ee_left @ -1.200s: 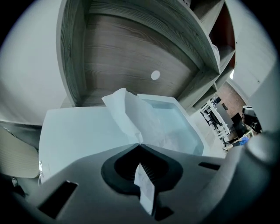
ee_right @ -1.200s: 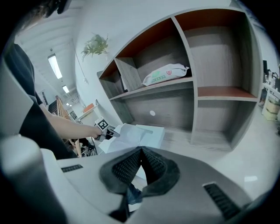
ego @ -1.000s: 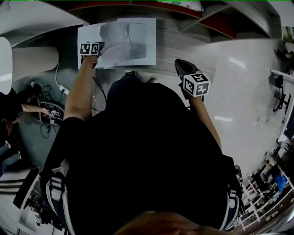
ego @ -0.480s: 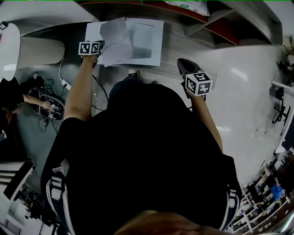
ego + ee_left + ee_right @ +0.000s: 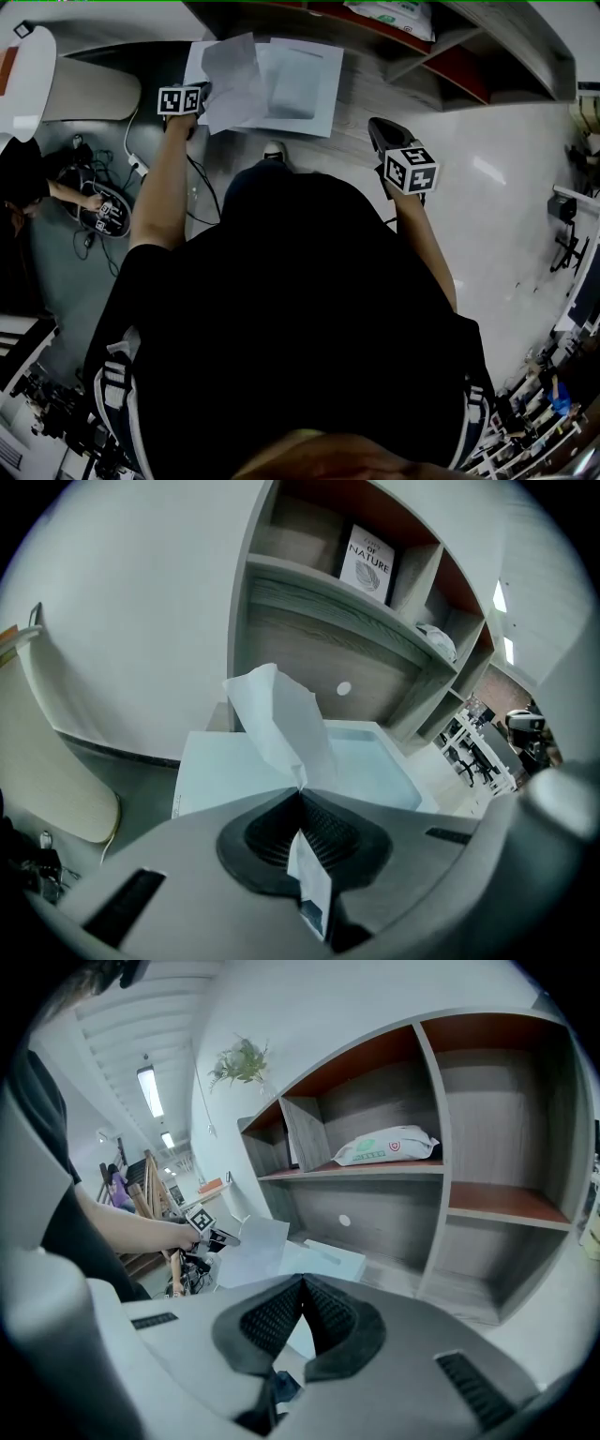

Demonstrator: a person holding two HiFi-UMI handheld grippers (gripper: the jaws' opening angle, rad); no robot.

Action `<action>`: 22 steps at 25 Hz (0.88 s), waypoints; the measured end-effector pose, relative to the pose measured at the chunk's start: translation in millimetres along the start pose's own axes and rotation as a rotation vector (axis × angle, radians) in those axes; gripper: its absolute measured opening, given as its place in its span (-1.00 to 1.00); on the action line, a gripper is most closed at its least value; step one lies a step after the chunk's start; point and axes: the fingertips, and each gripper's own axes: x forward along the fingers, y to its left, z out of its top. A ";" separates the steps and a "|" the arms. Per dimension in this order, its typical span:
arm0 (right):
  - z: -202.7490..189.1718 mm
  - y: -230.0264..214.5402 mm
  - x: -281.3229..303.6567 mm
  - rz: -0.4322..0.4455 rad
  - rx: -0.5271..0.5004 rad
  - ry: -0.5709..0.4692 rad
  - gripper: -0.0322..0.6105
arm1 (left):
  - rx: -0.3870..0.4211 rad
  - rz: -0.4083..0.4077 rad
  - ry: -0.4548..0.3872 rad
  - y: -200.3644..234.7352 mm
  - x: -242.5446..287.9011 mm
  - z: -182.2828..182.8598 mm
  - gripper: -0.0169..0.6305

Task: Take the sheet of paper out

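Observation:
A crumpled white sheet of paper (image 5: 230, 75) rises from a flat white tray-like box (image 5: 300, 89) on the floor in front of the shelf unit. My left gripper (image 5: 202, 93) is shut on the sheet's near left edge. In the left gripper view the sheet (image 5: 279, 726) stands up from the closed left gripper (image 5: 300, 795), and a strip of it pokes back through the jaws, with the box (image 5: 380, 766) behind. My right gripper (image 5: 377, 129) hangs apart to the right; in its own view the right gripper (image 5: 302, 1282) has its pads together with nothing between them.
A wooden shelf unit (image 5: 487, 1204) stands behind the box, holding a book (image 5: 367, 559) and a white packet (image 5: 386, 1147). Cables and a power strip (image 5: 105, 212) lie on the floor at the left, where another person's arm (image 5: 66, 194) reaches. A pale curved piece (image 5: 84, 91) sits at the far left.
My left gripper has risen with the sheet, which now stands more clear of the white box. The right gripper has barely shifted.

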 end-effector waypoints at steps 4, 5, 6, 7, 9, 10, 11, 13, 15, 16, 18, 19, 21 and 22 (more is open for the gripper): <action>3.7 -6.4 -6.3 -0.005 -0.011 -0.016 -0.86 | -0.006 0.010 -0.040 -4.8 -16.0 1.4 -0.88; 5.5 -8.3 -8.5 -0.008 -0.013 -0.022 -0.86 | -0.010 0.010 -0.052 -6.1 -19.6 1.0 -0.88; 7.6 -10.1 -11.0 -0.012 -0.017 -0.028 -0.86 | -0.014 0.010 -0.064 -7.5 -23.0 0.4 -0.88; 9.7 -11.8 -13.7 -0.016 -0.022 -0.033 -0.86 | -0.019 0.009 -0.075 -9.1 -26.4 -0.6 -0.88; 13.4 -14.9 -19.0 -0.023 -0.033 -0.040 -0.86 | -0.022 0.009 -0.088 -12.5 -33.0 -3.6 -0.88; 14.9 -16.0 -21.4 -0.025 -0.037 -0.043 -0.86 | -0.022 0.013 -0.095 -13.7 -36.5 -5.0 -0.88; 16.5 -16.7 -23.5 -0.026 -0.040 -0.046 -0.86 | -0.019 0.018 -0.106 -14.7 -40.2 -5.7 -0.88; 20.0 -17.2 -27.7 -0.026 -0.043 -0.056 -0.86 | -0.008 0.030 -0.138 -16.9 -49.4 -4.1 -0.88; 24.3 -16.4 -31.3 -0.024 -0.046 -0.068 -0.86 | 0.008 0.040 -0.164 -19.3 -58.5 -1.0 -0.88; 26.2 -15.8 -32.9 -0.021 -0.047 -0.074 -0.86 | 0.012 0.041 -0.174 -21.0 -62.0 -0.3 -0.88; 28.4 -15.7 -36.4 -0.017 -0.043 -0.087 -0.86 | 0.012 0.040 -0.187 -24.6 -67.9 -1.2 -0.88; 28.9 -16.1 -38.4 -0.015 -0.040 -0.092 -0.86 | 0.012 0.042 -0.192 -26.6 -70.8 -1.9 -0.88; 30.1 -16.9 -41.7 -0.013 -0.040 -0.100 -0.86 | 0.020 0.045 -0.199 -31.9 -76.4 -2.5 -0.88; 31.1 -17.3 -43.1 -0.014 -0.045 -0.104 -0.86 | 0.028 0.047 -0.201 -35.0 -79.2 -1.9 -0.88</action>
